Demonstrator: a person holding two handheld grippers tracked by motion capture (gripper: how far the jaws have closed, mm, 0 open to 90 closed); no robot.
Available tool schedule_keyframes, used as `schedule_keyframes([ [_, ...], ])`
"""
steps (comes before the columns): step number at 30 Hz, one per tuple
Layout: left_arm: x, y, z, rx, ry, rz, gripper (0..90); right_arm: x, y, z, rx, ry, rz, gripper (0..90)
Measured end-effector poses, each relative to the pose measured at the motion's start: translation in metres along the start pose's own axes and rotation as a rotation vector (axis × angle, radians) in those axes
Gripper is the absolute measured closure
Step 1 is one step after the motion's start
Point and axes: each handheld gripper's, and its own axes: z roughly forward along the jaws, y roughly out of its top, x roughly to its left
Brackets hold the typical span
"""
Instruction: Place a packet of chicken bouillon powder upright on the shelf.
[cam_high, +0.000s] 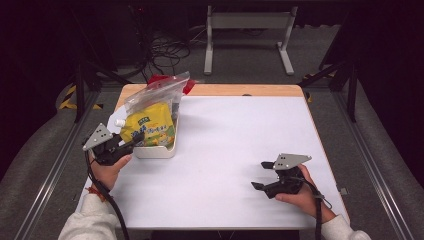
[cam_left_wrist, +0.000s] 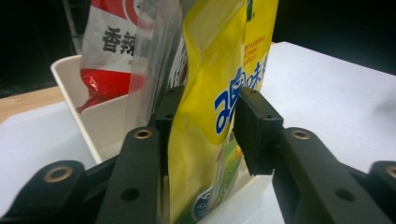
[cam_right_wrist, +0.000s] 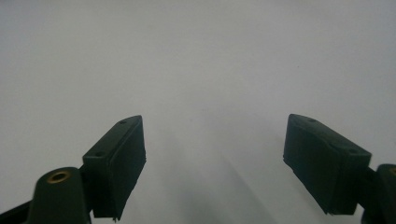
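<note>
Jaws of your left gripper (cam_left_wrist: 205, 126) stand slightly apart around the yellow pouch (cam_left_wrist: 219, 70), which stands in the white bin (cam_high: 155, 150); your right gripper (cam_right_wrist: 215, 163) is wide, empty.

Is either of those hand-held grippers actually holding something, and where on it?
Neither grips. The left hand-held gripper straddles the yellow pouch mid-body, pads loosened; the right hand-held gripper is open.

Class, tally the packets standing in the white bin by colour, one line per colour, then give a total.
Yellow pouch: 1
Red packet: 1
Clear zip bag: 1
Total: 3, all in the white bin.
</note>
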Motion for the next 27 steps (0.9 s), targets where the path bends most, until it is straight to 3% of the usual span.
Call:
schedule_keyframes([
  [7, -0.007, 0.004, -0.013, -0.035, 0.058, 0.008, 53.3, -0.001, 0.001, -0.003, -0.012, -0.014, -0.002, 20.7],
  [9, -0.010, 0.005, -0.016, -0.021, 0.094, 0.005, 43.0, -0.002, 0.002, -0.005, -0.019, -0.025, -0.002, 20.9],
  [12, -0.013, 0.005, -0.020, -0.018, 0.116, 0.012, 37.8, -0.002, 0.003, -0.006, -0.023, -0.041, -0.014, 20.9],
  [16, -0.020, 0.005, -0.022, -0.003, 0.139, 0.023, 30.9, -0.003, 0.004, -0.008, -0.027, -0.047, -0.013, 20.9],
  [26, -0.031, 0.000, -0.033, 0.010, 0.178, 0.003, 16.9, -0.003, 0.005, -0.014, -0.041, -0.074, -0.023, 20.9],
  [27, -0.032, 0.000, -0.035, 0.006, 0.165, 0.003, 16.2, -0.003, 0.005, -0.015, -0.043, -0.078, -0.021, 20.9],
])
